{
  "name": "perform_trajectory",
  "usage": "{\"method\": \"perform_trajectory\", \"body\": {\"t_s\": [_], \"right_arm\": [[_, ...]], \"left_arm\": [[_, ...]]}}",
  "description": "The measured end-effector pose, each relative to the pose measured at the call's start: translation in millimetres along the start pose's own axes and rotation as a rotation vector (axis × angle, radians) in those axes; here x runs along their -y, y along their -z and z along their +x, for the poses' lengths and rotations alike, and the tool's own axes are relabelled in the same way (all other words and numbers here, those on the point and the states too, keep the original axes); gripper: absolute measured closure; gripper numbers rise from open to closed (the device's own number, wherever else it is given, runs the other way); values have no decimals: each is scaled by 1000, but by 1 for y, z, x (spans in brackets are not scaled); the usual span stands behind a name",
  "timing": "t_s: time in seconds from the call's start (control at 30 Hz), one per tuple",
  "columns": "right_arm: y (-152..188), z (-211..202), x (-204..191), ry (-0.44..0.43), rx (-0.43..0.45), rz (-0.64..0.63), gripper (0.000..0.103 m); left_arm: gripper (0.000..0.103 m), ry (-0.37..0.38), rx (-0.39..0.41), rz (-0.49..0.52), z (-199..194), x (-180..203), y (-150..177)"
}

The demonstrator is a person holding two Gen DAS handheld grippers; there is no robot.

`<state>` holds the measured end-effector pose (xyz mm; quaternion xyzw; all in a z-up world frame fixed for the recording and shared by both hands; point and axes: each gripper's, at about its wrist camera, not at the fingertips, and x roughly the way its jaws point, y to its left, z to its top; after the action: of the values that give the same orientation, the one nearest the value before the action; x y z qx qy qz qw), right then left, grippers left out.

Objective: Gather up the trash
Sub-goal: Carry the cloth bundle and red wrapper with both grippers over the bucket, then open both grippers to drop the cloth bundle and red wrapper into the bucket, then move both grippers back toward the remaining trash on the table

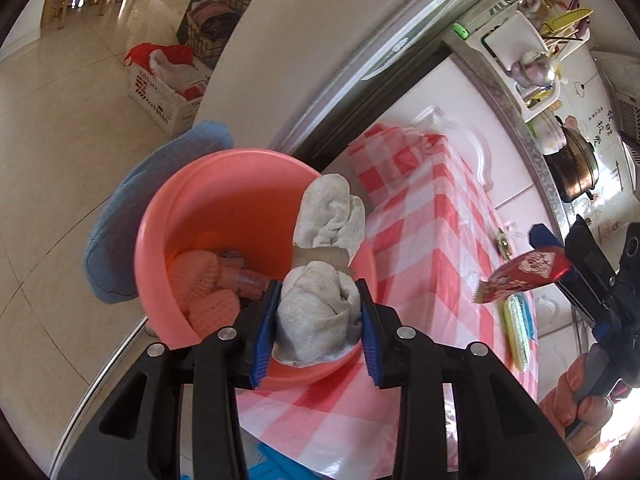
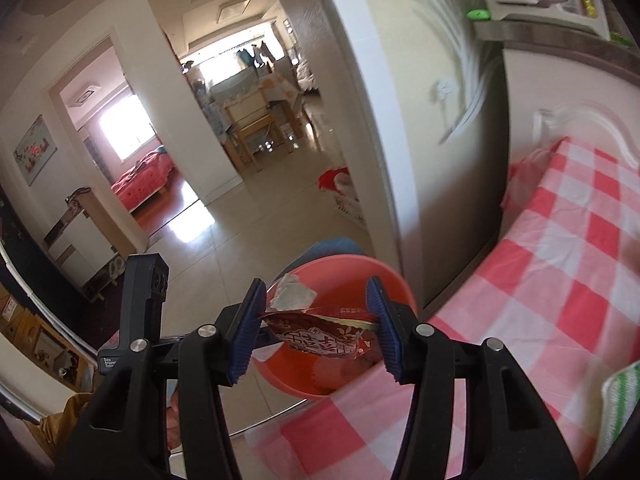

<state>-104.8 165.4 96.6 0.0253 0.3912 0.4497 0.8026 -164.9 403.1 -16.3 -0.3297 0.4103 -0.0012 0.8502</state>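
Observation:
A pink plastic basin (image 1: 192, 200) stands at the corner of a table with a red-and-white checked cloth (image 1: 436, 248). Inside it lie pink foam fruit nets (image 1: 200, 280) and a clear wrapper. My left gripper (image 1: 318, 306) is shut on a crumpled white paper wad (image 1: 320, 312) that hangs over the basin's near rim. In the same view my right gripper (image 1: 560, 268) comes in from the right, holding a red snack wrapper (image 1: 524, 276). From the right wrist, my right gripper (image 2: 318, 320) is shut on the red snack wrapper (image 2: 320, 334) above the basin (image 2: 348, 272).
A blue cushion (image 1: 120, 232) sits behind the basin. A green-striped sponge (image 1: 518, 332) lies on the cloth to the right. A white crate with red bags (image 1: 164, 92) stands on the tiled floor. A kitchen counter with a pot (image 1: 576, 168) runs behind the table.

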Motion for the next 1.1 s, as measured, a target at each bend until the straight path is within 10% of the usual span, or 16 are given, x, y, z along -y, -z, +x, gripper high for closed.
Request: {"method": "perform_trajectory", "body": {"t_s": [0.37, 0.5, 1.1], "right_arm": [[6, 51, 3, -46, -104, 50, 49], [13, 62, 10, -55, -108, 93, 40], [42, -28, 56, 25, 130, 219, 11]], "left_arm": [[63, -45, -18, -16, 20, -13, 0], [37, -58, -12, -36, 25, -17, 0], [10, 51, 139, -168, -8, -21, 8]]}}
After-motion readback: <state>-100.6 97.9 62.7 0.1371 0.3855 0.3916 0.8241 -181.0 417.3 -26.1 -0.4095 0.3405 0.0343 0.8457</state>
